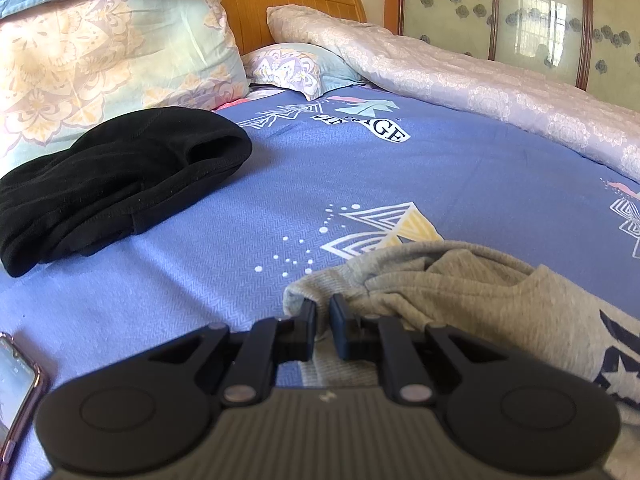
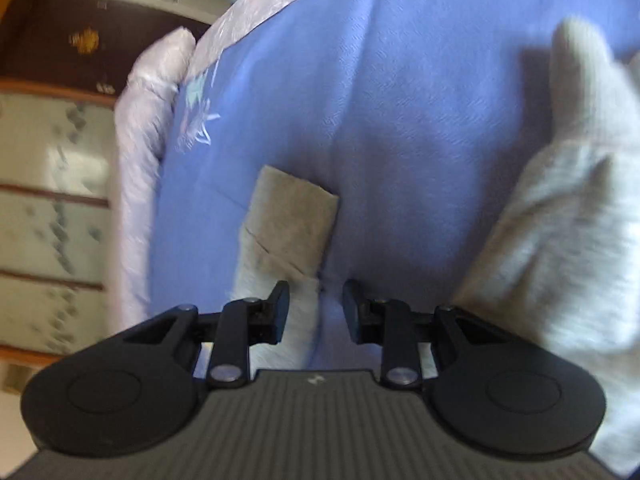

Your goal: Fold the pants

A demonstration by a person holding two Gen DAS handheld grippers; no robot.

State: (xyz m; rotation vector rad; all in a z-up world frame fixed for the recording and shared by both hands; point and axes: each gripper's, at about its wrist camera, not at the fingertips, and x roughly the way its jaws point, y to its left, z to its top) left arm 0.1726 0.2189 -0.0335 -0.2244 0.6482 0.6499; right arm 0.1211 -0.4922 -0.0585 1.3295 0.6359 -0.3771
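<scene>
The grey pants (image 1: 480,300) lie bunched on the blue bedsheet (image 1: 360,168) at the lower right of the left wrist view, with a dark star print on one side. My left gripper (image 1: 324,320) is shut on an edge of the grey fabric, with only a thin slit between its fingers. In the tilted, blurred right wrist view, a grey leg end (image 2: 292,216) lies flat on the sheet and a larger grey bunch (image 2: 560,220) rises at the right. My right gripper (image 2: 316,308) is open just above the sheet, and its left finger (image 2: 280,308) overlaps the leg's edge without pinching it.
A folded black garment (image 1: 120,184) lies on the sheet at the left. Near the front left edge is a phone (image 1: 16,392). Floral pillows (image 1: 100,60) lean on the wooden headboard (image 1: 288,8). A pale quilt (image 1: 480,80) runs along the far right side, also seen as quilt (image 2: 136,160).
</scene>
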